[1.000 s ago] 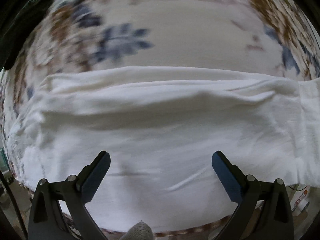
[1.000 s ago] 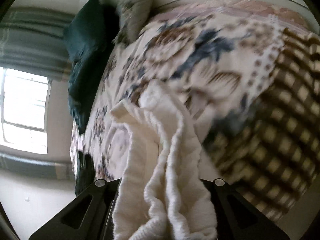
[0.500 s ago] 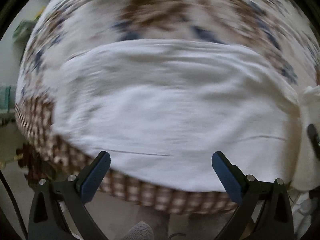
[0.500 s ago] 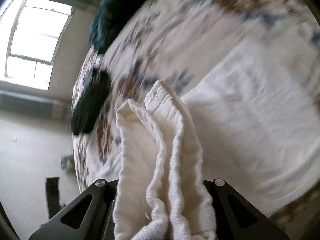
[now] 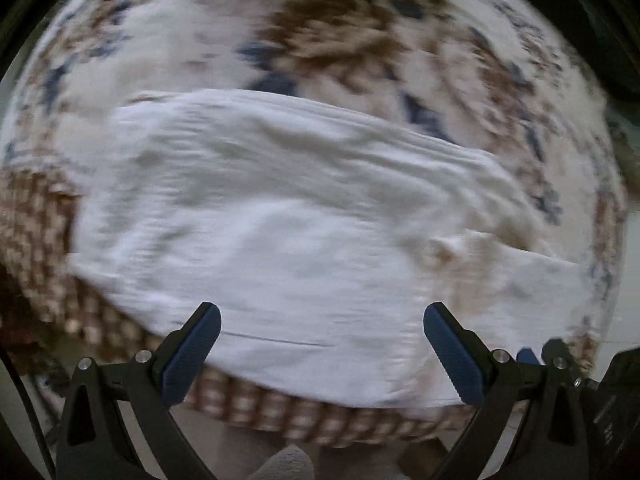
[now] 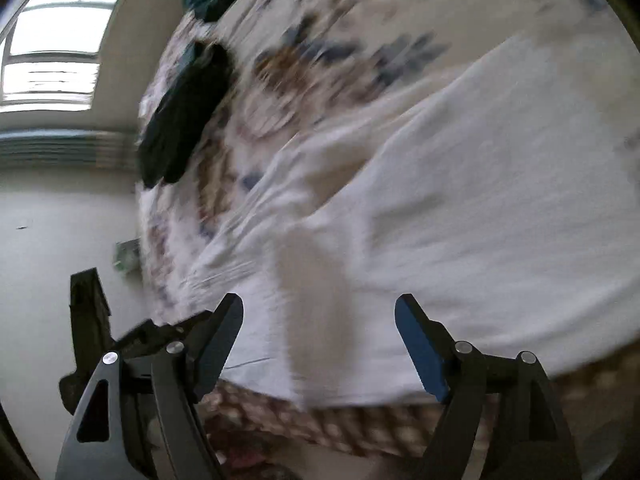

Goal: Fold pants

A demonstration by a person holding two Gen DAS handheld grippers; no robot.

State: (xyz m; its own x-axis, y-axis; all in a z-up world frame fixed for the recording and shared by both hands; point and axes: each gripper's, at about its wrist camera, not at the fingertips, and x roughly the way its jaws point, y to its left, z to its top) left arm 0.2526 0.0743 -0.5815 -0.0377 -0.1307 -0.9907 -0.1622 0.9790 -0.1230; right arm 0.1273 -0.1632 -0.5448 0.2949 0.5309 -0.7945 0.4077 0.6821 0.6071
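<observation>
Looks about halfway: pants (image 5: 288,232) folded over, flat on the bed (image 5: 340,40) near its edge, left gripper (image 5: 320,344) gaping empty, right gripper (image 6: 320,340) opening, nothing pinched, another fold probably left.

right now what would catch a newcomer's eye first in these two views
The white pants spread wide across the flowered blanket, reaching its checked edge nearest the cameras. A dark bundle of cloth lies farther up the bed, toward the bright window. The right hand-held gripper is opening over the pants, nothing pinched.
</observation>
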